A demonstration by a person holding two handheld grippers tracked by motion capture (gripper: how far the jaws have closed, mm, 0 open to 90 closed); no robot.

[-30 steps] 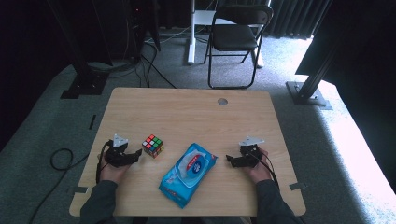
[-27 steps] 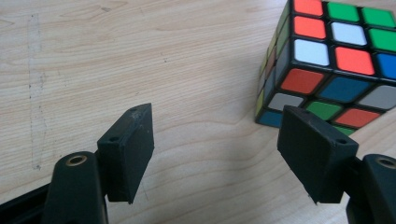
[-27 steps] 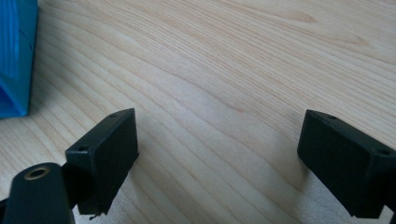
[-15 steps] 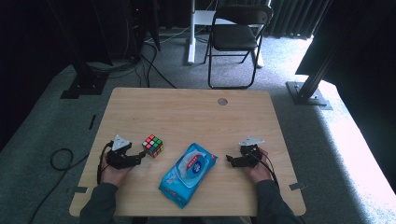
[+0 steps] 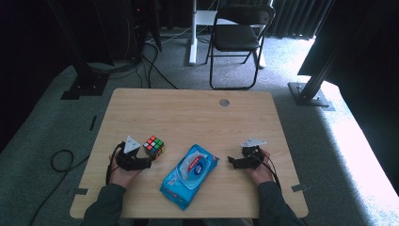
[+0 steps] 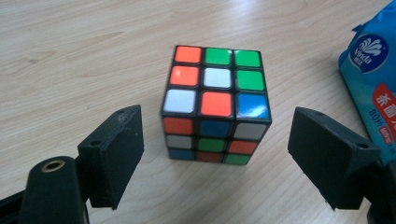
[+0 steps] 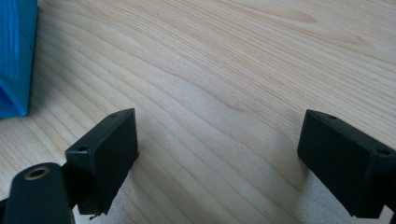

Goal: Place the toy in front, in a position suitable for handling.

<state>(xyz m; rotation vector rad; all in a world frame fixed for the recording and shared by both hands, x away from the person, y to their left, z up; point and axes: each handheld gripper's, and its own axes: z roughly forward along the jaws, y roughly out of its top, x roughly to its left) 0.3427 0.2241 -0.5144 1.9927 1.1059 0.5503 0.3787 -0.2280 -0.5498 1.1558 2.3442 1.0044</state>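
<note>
On worktop [image 5: 188, 113], cube [image 5: 154, 145] sits just ahead of left gripper [image 5: 147, 160], whose fingers [image 6: 112, 158] have just been opening, released, not touching it. Right gripper [image 5: 233, 161] fingers [image 7: 105, 156] spread too, w/ nothing between.

The high view looks forward and down from above the near edge, taking in the whole desk [image 5: 197, 113]. Each gripper view sits low and close, looking along its jaws. Both show the blue wipes pack [image 5: 190, 174], the left one also the cube [image 6: 215, 103].
</note>
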